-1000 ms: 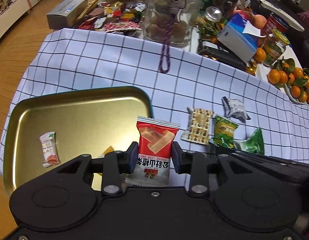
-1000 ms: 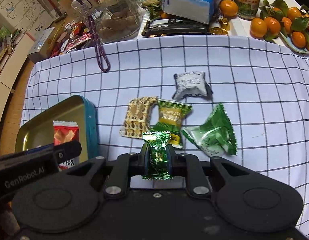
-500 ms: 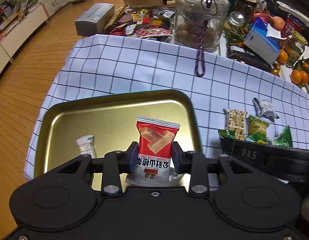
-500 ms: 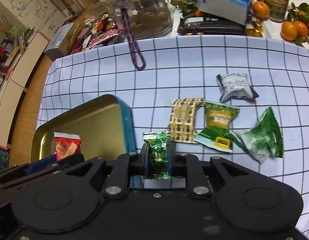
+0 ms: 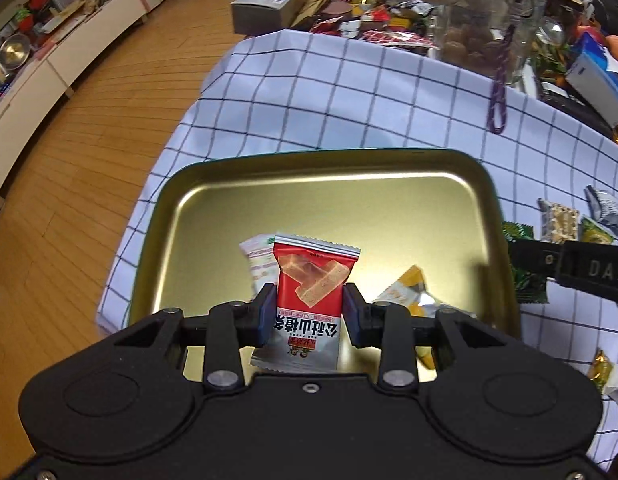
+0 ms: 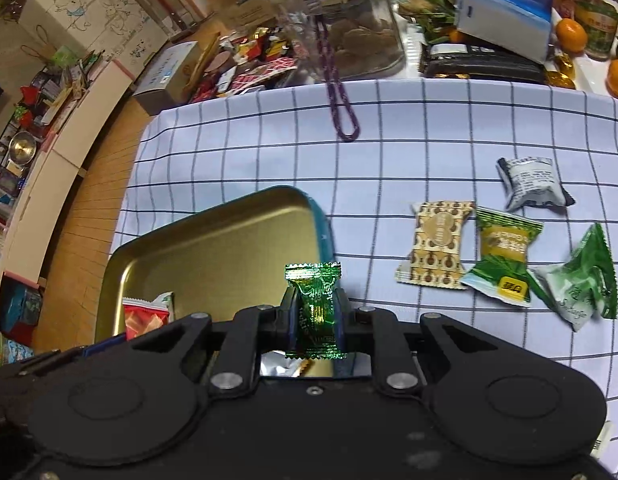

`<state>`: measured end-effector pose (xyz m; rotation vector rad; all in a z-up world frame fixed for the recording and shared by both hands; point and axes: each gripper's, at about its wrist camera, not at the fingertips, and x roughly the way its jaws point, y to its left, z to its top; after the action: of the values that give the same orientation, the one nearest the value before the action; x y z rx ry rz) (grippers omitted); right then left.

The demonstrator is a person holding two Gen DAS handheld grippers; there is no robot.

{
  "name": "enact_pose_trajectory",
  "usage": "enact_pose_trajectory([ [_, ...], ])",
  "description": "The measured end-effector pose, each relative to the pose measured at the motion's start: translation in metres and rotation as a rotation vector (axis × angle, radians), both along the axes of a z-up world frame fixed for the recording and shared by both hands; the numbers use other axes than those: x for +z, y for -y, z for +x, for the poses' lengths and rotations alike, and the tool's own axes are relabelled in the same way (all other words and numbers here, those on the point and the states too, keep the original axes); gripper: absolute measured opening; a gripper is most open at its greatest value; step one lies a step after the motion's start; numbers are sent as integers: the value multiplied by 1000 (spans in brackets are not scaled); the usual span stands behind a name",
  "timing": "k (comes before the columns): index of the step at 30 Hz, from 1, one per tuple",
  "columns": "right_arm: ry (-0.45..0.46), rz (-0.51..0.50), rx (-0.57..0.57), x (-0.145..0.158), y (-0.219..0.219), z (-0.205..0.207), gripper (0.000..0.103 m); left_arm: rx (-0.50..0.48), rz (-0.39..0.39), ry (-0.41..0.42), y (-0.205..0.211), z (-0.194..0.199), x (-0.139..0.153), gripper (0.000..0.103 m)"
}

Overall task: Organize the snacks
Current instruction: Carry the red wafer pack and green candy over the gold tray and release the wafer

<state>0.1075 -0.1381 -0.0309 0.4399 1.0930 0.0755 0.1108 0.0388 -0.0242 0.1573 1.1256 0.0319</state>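
Note:
My left gripper is shut on a red snack packet and holds it above the gold tray. A white packet and a yellow packet lie in the tray. My right gripper is shut on a green foil candy above the tray's right edge. On the checked cloth lie a tan packet, a green-yellow packet, a green triangular packet and a grey-white packet.
A glass jar with a purple cord, a tissue pack, oranges and snack clutter stand at the table's far side. The table edge and wood floor are to the left.
Both grippers have moved left over the tray, each still holding its snack. The left gripper is now above the tray's middle, the right one above its right edge.

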Motion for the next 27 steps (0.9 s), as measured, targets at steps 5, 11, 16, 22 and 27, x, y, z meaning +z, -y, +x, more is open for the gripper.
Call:
enact_pose_trajectory([
  [5,29,-5,47,2,-18,-1,19,49,13,-12,-17,2,-4,43],
  [11,55,-7,96,2,-32,-4,19,104,-18,-20,-30,5,0,44],
  [16,68,-7,115,4,-35,-7,19,125,-20,-24,-34,7,-1,45],
  [22,81,3,127,7,-36,-7,19,134,-3,-8,-35,7,2,45],
  [27,90,7,143,8,-39,-8,19,139,-19,-21,-36,8,0,45],
])
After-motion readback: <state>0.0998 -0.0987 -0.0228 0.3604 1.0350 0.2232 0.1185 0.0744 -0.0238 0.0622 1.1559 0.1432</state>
